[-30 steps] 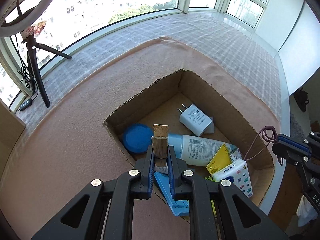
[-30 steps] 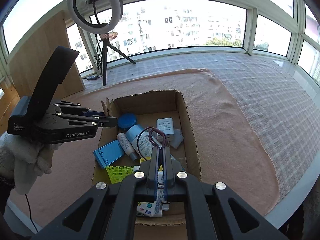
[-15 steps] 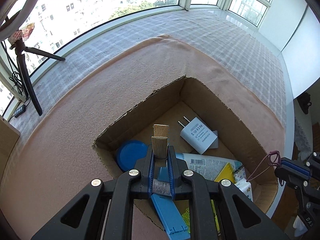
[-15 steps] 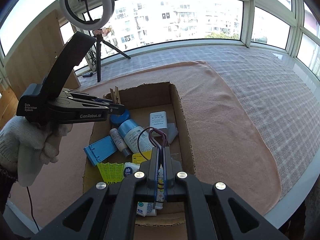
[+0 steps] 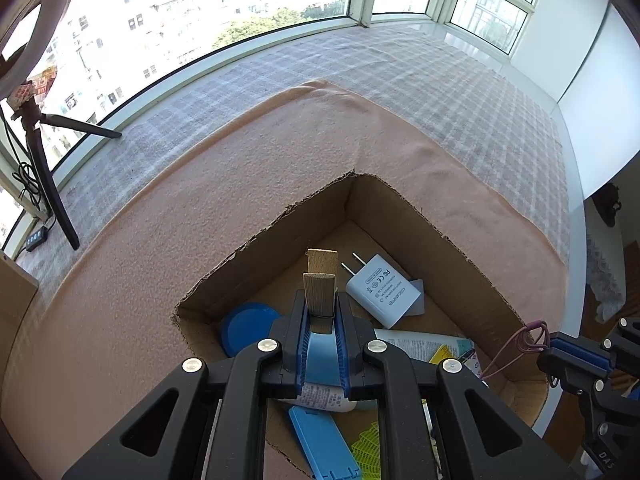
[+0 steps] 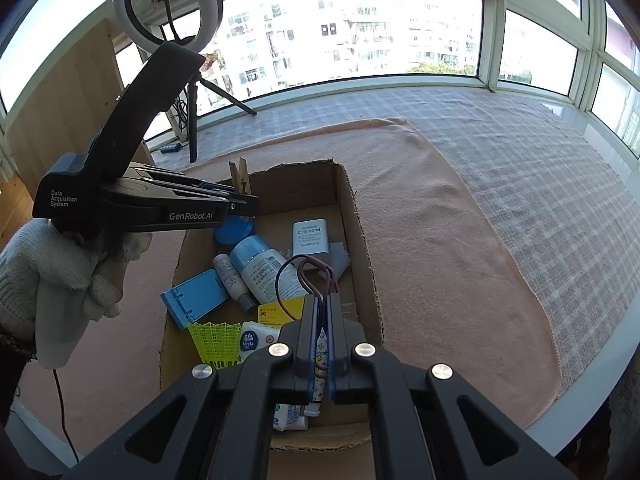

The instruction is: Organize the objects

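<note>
My left gripper [image 5: 320,304] is shut on a wooden clothespin [image 5: 319,280] that sticks up past its fingertips, held over the far left corner of an open cardboard box [image 5: 400,200]. The right wrist view shows the same left gripper [image 6: 244,200] and clothespin [image 6: 240,176] at the box's back left rim. My right gripper [image 6: 322,300] is shut on a dark purple hair tie [image 6: 304,276], which loops out over the box's near half. In the box [image 6: 360,240] lie a white charger [image 6: 310,236], a blue-capped bottle [image 6: 264,268], a blue lid [image 5: 248,326] and a blue stand [image 6: 196,298].
The box sits on a peach towel [image 6: 440,240] over a checked cloth [image 6: 540,168] on a window ledge. A ring light on a tripod [image 6: 168,0] stands at the back left. A gloved hand [image 6: 52,276] holds the left gripper. The ledge's edge runs at the right.
My left gripper with the clothespin has shifted farther over the box's far corner. The right gripper with the hair tie has stayed nearly in place.
</note>
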The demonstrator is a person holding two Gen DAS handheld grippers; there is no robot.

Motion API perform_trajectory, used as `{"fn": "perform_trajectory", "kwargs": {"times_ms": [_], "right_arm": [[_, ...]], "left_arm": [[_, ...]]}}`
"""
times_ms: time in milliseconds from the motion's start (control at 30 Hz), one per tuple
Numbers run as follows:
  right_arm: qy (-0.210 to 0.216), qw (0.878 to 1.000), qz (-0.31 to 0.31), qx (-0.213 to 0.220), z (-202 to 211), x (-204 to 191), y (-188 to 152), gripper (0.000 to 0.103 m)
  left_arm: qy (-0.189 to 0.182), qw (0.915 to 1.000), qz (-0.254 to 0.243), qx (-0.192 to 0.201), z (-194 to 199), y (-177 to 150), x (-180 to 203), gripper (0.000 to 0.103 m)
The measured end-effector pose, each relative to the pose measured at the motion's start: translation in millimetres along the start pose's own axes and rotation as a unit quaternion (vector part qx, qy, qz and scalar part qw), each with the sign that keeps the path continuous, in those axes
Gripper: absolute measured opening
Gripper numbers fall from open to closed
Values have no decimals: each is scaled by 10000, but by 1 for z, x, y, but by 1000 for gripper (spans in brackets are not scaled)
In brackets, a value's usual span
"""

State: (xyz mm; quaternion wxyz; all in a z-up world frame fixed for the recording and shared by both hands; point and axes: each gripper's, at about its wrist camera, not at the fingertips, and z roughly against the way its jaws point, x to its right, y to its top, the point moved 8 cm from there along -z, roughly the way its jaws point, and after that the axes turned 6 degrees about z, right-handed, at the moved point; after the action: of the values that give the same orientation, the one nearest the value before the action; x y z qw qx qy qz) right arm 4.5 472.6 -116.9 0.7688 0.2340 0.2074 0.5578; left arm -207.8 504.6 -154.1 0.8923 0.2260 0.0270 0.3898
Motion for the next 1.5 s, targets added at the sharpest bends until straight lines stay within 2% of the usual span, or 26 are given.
{"fn": "perform_trajectory", "kwargs": {"times_ms": [33, 100, 133, 167, 200, 467, 900, 1233, 1500], "right_arm": [[9, 10000, -2, 19, 0, 0, 0, 6], [82, 10000, -15, 12, 1, -1, 0, 23], [79, 10000, -16, 36, 2, -2, 0, 45], [38, 10000, -11, 91, 4, -2, 1, 63], [-11, 9999, 11, 164, 6, -2, 2, 66], [-91, 9996, 202, 157, 9, -11, 1, 69], [56, 9995, 147, 268, 20, -31, 5, 69], [267, 9985, 282, 383, 35, -74, 11, 70], [477, 9960, 594, 466, 43, -131, 17, 73]], "left_arm": [[17, 10000, -4, 20, 0, 0, 0, 17], [39, 10000, -26, 46, 1, 1, 1, 43], [47, 9999, -41, 88, 3, 1, 1, 62], [49, 9999, -69, 151, 5, 2, 2, 69], [59, 9998, -98, 186, 7, 2, 3, 69], [71, 9996, -126, 231, 16, 0, 4, 70], [162, 9980, 89, 599, 72, -19, -18, 73], [392, 9940, 536, 866, 130, -69, -67, 73], [764, 9850, 1019, 1166, 194, -127, -120, 73]]}}
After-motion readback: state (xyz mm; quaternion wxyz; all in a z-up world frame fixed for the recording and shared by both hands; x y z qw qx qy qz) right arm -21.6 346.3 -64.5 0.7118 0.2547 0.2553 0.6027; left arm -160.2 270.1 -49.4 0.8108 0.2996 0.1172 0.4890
